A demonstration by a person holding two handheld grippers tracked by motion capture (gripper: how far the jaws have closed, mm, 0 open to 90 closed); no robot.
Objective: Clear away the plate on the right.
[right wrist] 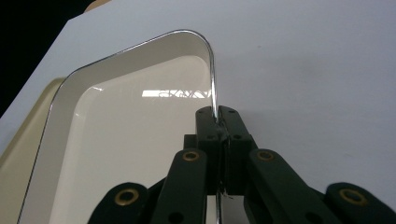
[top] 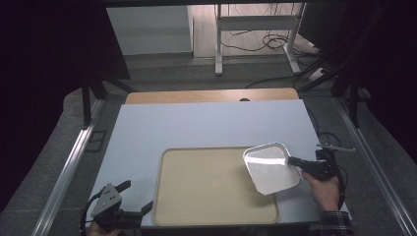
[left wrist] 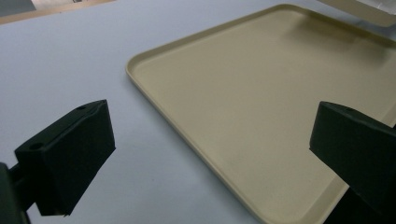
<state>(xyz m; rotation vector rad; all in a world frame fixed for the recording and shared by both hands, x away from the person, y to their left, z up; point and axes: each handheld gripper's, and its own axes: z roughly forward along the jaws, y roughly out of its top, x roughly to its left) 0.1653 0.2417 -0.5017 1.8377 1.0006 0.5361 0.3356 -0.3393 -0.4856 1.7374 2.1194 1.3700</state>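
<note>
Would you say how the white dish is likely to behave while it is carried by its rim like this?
The white dish looks rigid: it holds its shape, pinched at one rim by the right gripper. Its glossy surface suggests it could slip. Held off-centre, it may sag toward the tray.

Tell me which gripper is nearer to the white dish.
Right. The right gripper is clamped on the white dish's rim, holding it over the beige tray's right edge; the left gripper sits open beyond the tray's left corner.
</note>
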